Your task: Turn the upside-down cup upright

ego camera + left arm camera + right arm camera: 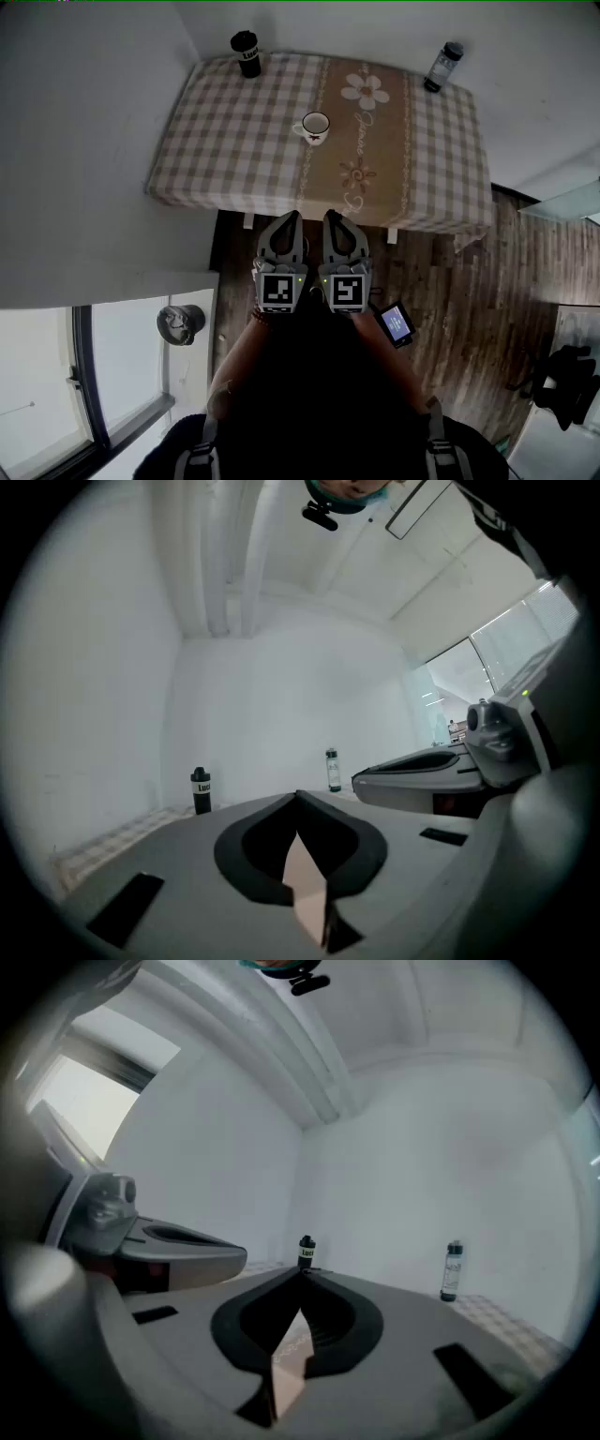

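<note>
Head view first: the cup is too small to make out its print, same for the black bottle label at the far left. Over to the two gripper views, and the cup's hidden; the left claw and right claw block most of the counter. Near right, a dark object runs off the edge, unidentifiable.

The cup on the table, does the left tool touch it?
Apart. The head view shows the left tool at the near edge of the table, well short of the cup.
</note>
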Demonstrator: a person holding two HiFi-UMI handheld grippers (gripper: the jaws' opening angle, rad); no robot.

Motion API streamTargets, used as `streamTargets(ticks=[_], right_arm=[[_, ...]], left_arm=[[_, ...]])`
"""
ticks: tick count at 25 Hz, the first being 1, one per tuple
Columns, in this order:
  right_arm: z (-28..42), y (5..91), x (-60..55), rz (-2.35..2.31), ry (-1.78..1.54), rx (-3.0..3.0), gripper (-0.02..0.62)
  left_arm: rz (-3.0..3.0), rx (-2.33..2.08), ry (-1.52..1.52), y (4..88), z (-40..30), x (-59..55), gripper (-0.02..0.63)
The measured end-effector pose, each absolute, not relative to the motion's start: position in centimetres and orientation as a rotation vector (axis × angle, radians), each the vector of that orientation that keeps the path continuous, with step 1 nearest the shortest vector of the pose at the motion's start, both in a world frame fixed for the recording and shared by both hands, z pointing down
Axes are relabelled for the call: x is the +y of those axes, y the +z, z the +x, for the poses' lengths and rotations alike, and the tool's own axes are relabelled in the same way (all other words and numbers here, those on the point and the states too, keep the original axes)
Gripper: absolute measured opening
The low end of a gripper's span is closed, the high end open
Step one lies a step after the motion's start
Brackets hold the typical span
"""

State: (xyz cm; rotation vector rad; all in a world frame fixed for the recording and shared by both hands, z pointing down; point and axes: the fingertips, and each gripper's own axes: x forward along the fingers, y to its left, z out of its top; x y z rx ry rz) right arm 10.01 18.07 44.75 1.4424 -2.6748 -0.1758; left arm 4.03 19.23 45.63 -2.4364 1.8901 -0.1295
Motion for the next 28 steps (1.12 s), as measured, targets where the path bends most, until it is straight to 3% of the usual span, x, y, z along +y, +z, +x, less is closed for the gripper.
streamTargets(ticks=[23,25,28], right_arm=[[7.3,46.4,3.1,1.412,-0.096,-2.6,0.006],[7.0,46.6,1.4,1.417,-0.102,-2.575,0.006],[6.4,47.0,-1.1,1.439,-0.1,-2.555,0.006]], left_arm=[[-2.475,1.922,-0.294,49.7,-2.7,1.7,0.011],[-2.516,1.907,-0.324,51.1,-3.3,-0.3,0.066],[-2.552,1.886,-0.376,53.0,-4.1,-3.1,0.071]])
